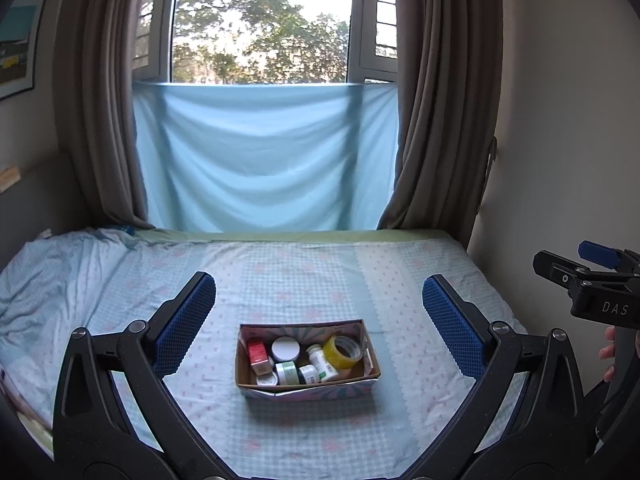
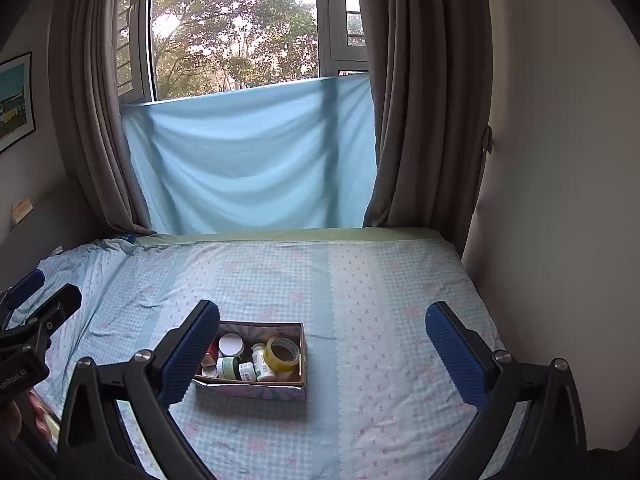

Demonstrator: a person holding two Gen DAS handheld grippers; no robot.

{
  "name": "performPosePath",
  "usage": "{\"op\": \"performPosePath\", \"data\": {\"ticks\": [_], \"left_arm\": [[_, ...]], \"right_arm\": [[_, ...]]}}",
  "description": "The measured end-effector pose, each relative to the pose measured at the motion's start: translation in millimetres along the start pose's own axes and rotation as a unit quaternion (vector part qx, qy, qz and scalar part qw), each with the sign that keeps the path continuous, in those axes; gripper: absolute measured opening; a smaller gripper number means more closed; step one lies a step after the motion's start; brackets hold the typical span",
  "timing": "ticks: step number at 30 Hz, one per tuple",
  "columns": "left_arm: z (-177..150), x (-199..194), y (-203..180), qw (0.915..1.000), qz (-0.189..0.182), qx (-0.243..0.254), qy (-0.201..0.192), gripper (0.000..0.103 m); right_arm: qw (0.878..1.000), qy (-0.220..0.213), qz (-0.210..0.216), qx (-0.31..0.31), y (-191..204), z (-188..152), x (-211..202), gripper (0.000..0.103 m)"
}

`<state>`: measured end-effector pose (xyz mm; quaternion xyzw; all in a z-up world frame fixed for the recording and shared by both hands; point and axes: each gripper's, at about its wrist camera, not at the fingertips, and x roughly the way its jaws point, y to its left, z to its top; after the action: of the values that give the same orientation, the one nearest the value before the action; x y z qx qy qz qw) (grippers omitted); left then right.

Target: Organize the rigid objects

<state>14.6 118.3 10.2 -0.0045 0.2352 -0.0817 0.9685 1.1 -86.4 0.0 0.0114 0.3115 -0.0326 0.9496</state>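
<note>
Box (image 1: 308,390) on bed (image 1: 400,280): tape roll (image 1: 342,352), bottles, jars (jumbled) | both tools spread, empty

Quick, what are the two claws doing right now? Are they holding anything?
Left claw: open, holding nothing, above the box on the bed.
Right claw: open, holding nothing, with the box below its left finger.

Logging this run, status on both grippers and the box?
Left gripper open, empty. Right gripper open, empty. Box on bed, holding jars, bottles, yellow tape roll. Nothing in the way.
</note>
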Motion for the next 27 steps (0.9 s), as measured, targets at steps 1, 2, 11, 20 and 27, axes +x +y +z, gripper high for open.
{"op": "performPosePath", "data": {"ticks": [1,2,11,20,27], "left_arm": [[0,0,0,1.0,-0.001,-0.001,0.0,0.103],[1,0,-1,1.0,-0.002,-0.001,0.0,0.103],[-1,-1,-8,0.9999,0.006,0.011,0.002,0.103],[0,-5,-10,0.9999,0.01,0.011,-0.006,0.103],[-2,-7,-13,0.9998,0.012,0.016,-0.007,0.103]], "right_arm": [[1.0,0.0,0.001,0.001,0,0,0,0.103],[1.0,0.0,0.001,0.001,0,0,0,0.103],[1.0,-0.002,-0.001,0.0,0,1,0,0.103],[1.0,-0.005,-0.004,0.0,-1,0,-1,0.103],[1.0,-0.009,-0.014,-0.007,-1,-2,-5,0.103]]}}
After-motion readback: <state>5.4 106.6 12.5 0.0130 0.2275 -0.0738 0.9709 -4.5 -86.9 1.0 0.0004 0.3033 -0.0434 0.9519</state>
